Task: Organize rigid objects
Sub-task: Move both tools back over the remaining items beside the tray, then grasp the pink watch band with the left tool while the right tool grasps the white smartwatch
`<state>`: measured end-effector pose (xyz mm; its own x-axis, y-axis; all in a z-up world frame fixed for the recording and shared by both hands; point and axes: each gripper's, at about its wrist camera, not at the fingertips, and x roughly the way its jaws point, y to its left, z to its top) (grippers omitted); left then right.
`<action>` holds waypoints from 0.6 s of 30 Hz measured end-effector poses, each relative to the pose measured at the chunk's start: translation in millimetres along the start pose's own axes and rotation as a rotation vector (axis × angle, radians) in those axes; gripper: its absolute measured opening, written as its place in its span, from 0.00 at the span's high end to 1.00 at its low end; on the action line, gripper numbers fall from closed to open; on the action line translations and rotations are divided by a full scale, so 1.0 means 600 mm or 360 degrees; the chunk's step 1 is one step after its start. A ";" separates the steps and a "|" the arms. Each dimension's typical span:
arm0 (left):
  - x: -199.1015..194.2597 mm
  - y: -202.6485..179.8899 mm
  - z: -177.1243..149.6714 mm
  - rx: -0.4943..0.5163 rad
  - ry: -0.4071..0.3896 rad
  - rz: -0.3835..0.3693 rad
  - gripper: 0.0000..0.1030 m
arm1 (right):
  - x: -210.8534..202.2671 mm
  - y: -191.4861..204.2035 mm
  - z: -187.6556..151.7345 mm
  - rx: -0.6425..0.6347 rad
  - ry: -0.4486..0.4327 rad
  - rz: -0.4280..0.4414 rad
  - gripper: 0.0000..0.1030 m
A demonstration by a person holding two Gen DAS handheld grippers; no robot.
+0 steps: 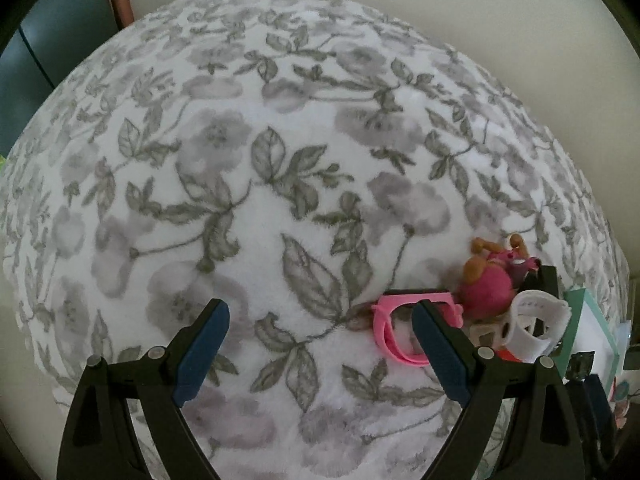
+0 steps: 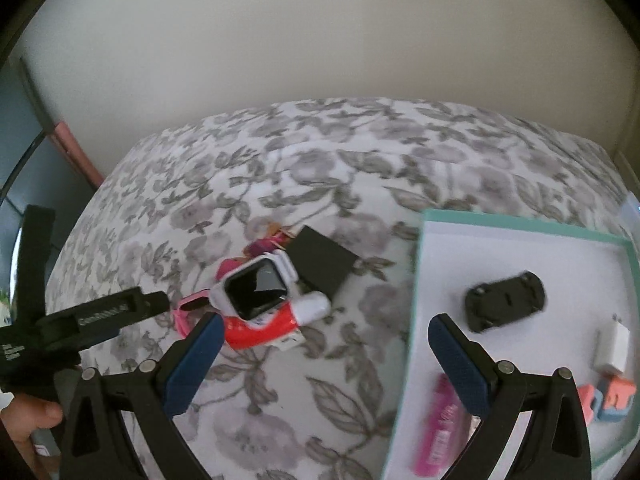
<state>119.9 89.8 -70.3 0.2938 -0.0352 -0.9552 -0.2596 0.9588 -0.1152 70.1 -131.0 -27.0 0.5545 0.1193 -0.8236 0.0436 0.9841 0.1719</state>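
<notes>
Both grippers spread, holding nothing; left gripper near pink glasses; right gripper over white smartwatch in the pile on floral blanket, beside teal-rimmed tray; likely next: straddle watch case, descend squarely, avoid the strap.

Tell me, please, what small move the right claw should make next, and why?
Probably ease forward and left toward the white smartwatch. The right claw is open and holds nothing, the watch lies loose on the floral blanket, and the teal-rimmed box already holds several sorted items.
</notes>
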 end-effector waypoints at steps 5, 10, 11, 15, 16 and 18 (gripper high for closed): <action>0.014 -0.007 -0.002 0.0017 0.0037 0.0004 0.10 | 0.026 0.018 0.009 -0.0063 0.0018 0.0012 0.00; 0.024 -0.010 0.004 0.0022 0.0043 0.0039 0.10 | 0.045 0.031 0.014 -0.0131 0.0024 0.0021 0.00; 0.026 -0.010 0.005 0.0014 0.0045 0.0038 0.10 | 0.050 0.033 0.014 -0.0144 0.0026 0.0014 0.00; 0.030 -0.009 0.008 0.0007 0.0045 0.0036 0.10 | 0.061 0.039 0.015 -0.0170 0.0032 0.0026 0.01; 0.031 -0.006 0.010 0.0011 0.0045 0.0038 0.10 | 0.064 0.040 0.015 -0.0176 0.0036 0.0028 0.02; 0.032 -0.008 0.012 0.0016 0.0044 0.0045 0.10 | 0.069 0.044 0.014 -0.0193 0.0045 0.0030 0.03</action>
<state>133.1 86.7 -86.3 0.2609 -0.0156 -0.9652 -0.2580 0.9624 -0.0853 101.2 -101.3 -52.0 0.5307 0.1399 -0.8360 -0.0682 0.9901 0.1224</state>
